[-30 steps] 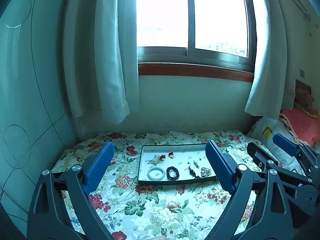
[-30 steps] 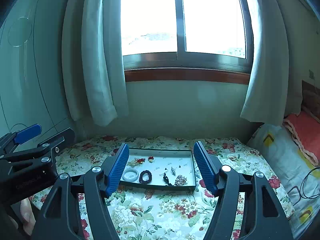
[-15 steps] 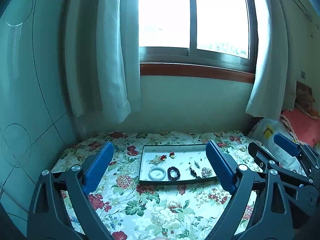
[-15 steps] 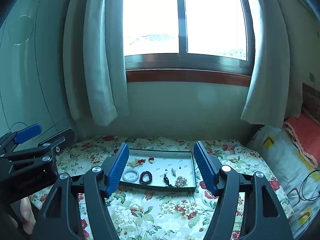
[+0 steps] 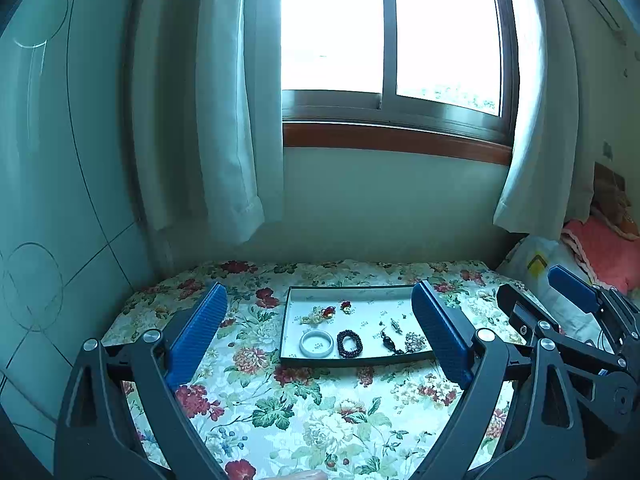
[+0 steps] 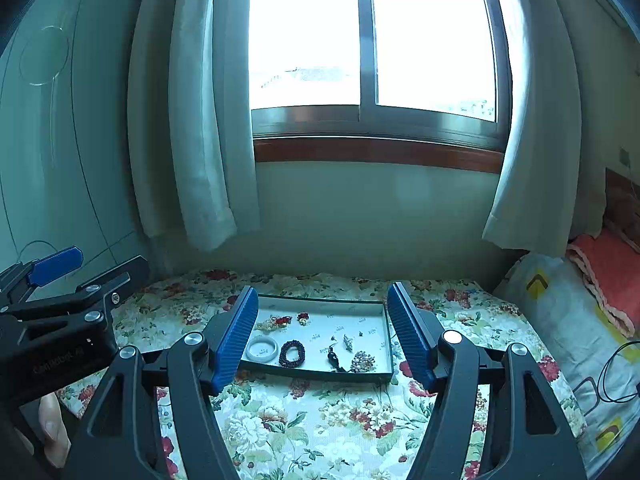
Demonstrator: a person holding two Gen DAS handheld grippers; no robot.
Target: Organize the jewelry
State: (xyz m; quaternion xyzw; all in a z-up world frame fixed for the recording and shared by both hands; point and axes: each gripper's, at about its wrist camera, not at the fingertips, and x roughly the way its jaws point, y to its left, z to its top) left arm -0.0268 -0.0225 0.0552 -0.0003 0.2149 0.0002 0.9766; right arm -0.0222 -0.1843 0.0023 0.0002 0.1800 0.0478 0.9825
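Observation:
A shallow dark-rimmed tray (image 5: pixel 294 292) (image 6: pixel 320 299) with a white floor lies on a floral cloth. In it lie a white bangle (image 5: pixel 316 343) (image 6: pixel 261 348), a dark bead bracelet (image 5: pixel 349 343) (image 6: pixel 292 353), a black pendant (image 5: pixel 387 340) (image 6: pixel 333 357), a pale bead cluster (image 5: pixel 414 342) (image 6: pixel 363 361) and red-and-gold pieces (image 5: pixel 328 312) (image 6: pixel 282 320). My left gripper (image 5: pixel 320 312) is open and empty, held back from the tray. My right gripper (image 6: pixel 322 312) is open and empty too, also short of the tray.
The floral cloth (image 5: pixel 304 412) covers a low surface under a window with curtains (image 5: pixel 230 120). Pillows and bedding (image 6: pixel 592 300) lie at the right, with a black cable (image 6: pixel 616 376). A tiled wall (image 5: pixel 48 200) stands at the left.
Both views drift very slightly; the grippers stay open and the jewelry has not moved.

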